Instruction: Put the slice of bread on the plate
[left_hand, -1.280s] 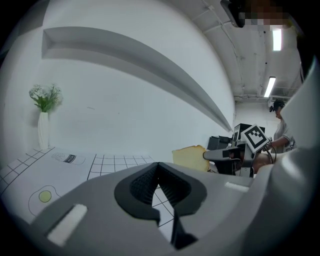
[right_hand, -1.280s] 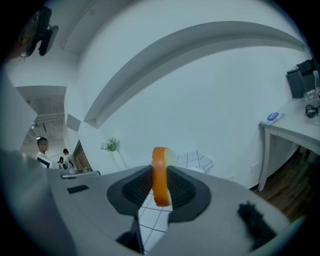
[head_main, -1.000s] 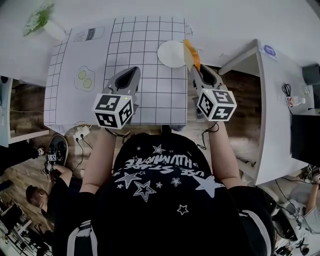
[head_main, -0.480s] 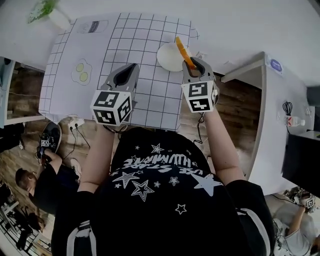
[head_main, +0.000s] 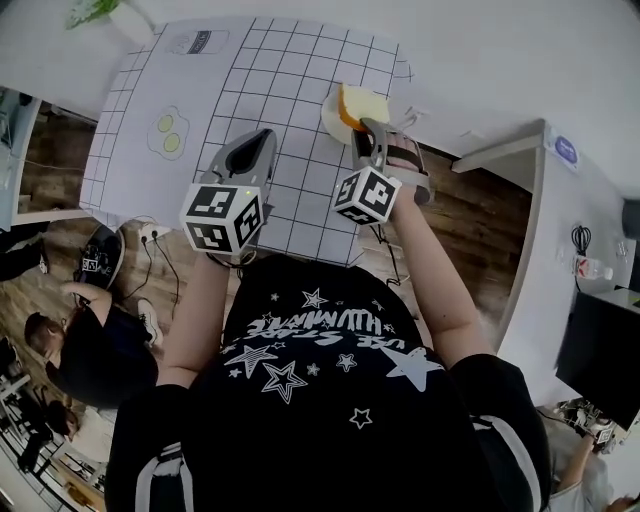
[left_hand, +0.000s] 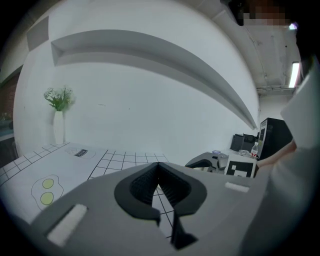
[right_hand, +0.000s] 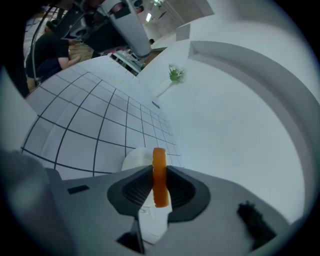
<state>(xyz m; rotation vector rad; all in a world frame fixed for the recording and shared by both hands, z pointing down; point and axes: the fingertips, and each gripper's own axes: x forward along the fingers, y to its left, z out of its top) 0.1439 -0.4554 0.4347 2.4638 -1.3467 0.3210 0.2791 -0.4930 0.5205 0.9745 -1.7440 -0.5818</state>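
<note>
Now, bread hovering over the plate

Across the gridded table (head_main: 270, 90), the left gripper (head_main: 265, 137) (empty) sits left of the plate (head_main: 329, 116), jaws pressed together; the right gripper (head_main: 366, 130), at the plate's near rim, has jaws just tightened, pinching the slice of bread (right_hand: 159, 170) over the plate.

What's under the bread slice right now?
The white plate lies below the bread slice, which the right gripper grips. The slice and jaws cover part of the plate; contact cannot be told.
</note>
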